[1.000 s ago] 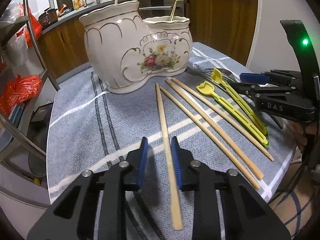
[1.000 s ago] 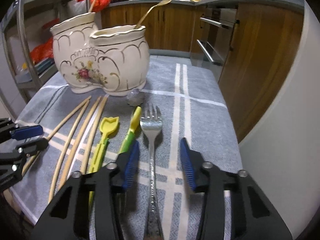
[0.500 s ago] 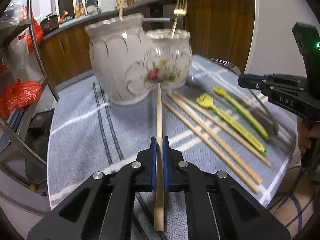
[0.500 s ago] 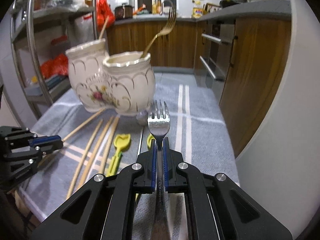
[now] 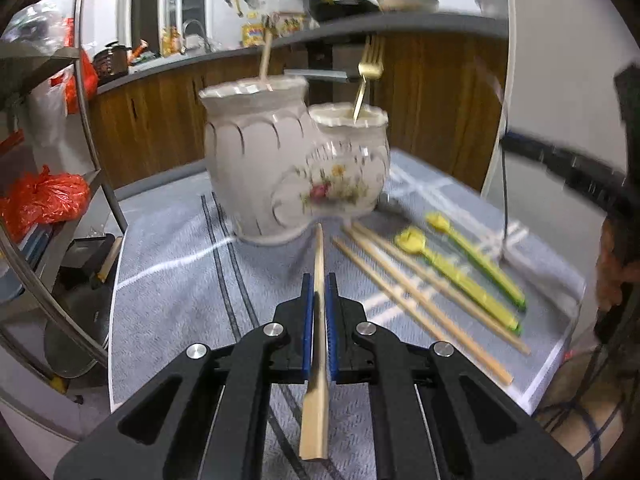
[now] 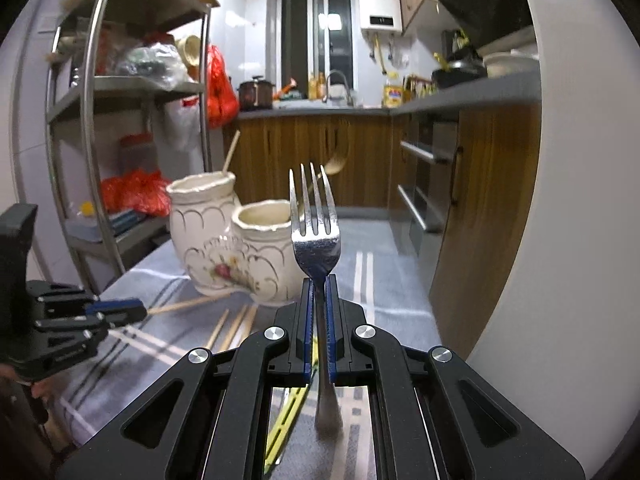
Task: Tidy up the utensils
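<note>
Left wrist view: the left gripper [image 5: 319, 294] is pinching a flat, pale wooden chopstick [image 5: 316, 360] between its blue ribbed fingers [image 5: 307, 320]. The stick is running lengthwise through the fingers, its thin tip pointing ahead at the base of the ceramic holder [image 5: 296, 168] and its broad end projecting back toward the camera. The holder is a glossy cream two-pot piece with gilt scallops and a floral decal; it is blurring in this frame. A gold fork [image 5: 366, 76] is standing in its smaller pot and a wooden stick [image 5: 265, 58] in the taller one. Ahead and right of the fingers, three more chopsticks [image 5: 420, 300] and two yellow-green plastic utensils [image 5: 460, 276] are lying on the grey striped cloth [image 5: 168, 264] covering the counter. The far-right edge is smearing, so the right gripper is hard to make out there.

Right wrist view: the right gripper [image 6: 319, 300] is clamping the neck of a polished steel fork [image 6: 316, 236], tines upright ahead of the fingers. The fork's handle end is blurring below. The left gripper [image 6: 120, 310] is showing at the left edge, and its body is cutting off the rest of the chopstick.
</note>
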{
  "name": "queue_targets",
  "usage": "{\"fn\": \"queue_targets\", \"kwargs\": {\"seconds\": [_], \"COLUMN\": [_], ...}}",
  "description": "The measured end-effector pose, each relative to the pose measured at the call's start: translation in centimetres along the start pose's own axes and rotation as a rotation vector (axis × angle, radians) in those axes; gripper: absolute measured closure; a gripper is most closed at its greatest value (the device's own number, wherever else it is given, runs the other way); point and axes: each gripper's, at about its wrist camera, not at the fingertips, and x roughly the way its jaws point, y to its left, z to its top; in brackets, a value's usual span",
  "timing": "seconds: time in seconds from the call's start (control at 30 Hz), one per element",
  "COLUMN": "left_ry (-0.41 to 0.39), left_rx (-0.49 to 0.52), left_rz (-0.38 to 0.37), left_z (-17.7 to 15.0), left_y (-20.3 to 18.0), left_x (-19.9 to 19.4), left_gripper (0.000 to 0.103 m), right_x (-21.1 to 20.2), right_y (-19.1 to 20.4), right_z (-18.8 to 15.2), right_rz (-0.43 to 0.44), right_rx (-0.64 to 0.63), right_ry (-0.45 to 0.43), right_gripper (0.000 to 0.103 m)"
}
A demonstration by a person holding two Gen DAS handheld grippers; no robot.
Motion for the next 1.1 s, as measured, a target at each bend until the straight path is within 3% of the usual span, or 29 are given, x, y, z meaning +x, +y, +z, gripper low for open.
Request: {"fn": "queue_targets", "kwargs": {"seconds": [0.2,0.27,0.33,0.4,0.5,0.57,0.6,0.73,0.9,1.1], "left_ry": [0.147,0.173,0.201,0.223,0.257,0.263,0.257,0.249,0.233,0.205], "left_rx": [0.086,0.113,0.119,0.108,0.110,0.122,0.122,0.120,0.140,0.135], "left_rz": [-0.020,-0.017,-0.025,-0.046,-0.058,-0.059,-0.062,-0.062,-0.048,-0.048], "left_z": [0.1,0.5,0.9,1.2,1.0,0.6,0.6,0.4,0.2,0.0], "left_y": [-1.4,-1.6,-1.5,-1.3,-1.4,-1.7,-1.7,-1.6,-1.8,-1.7], "left_x": [1.4,1.7,2.0,2.4,2.9,3.3,3.4,3.8,3.7,2.5], "left_gripper": [0.095,0.087,0.071,0.069,0.070,0.091,0.096,0.097,0.097,0.097], "right_x": [-0.7,-0.8,-0.9,-1.2,-0.8,-0.2,0.1,0.7,2.4,2.7], "right_y": [0.2,0.2,0.3,0.3,0.2,0.0,-0.1,-0.3,-0.2,1.1], "right_z": [0.4,0.5,0.5,0.6,0.6,0.4,0.3,0.1,-0.8,-1.3], "right_rz": [0.008,0.014,0.014,0.011,0.010,0.012,0.011,0.014,0.036,0.085], "right_rx": [0.014,0.017,0.012,0.008,0.010,0.021,0.024,0.030,0.027,-0.041], "right_ry": [-0.040,-0.042,-0.047,-0.059,-0.042,-0.016,-0.004,0.022,0.125,0.173], "right_gripper": [0.097,0.098,0.102,0.102,0.102,0.102,0.102,0.102,0.102,0.102]}}
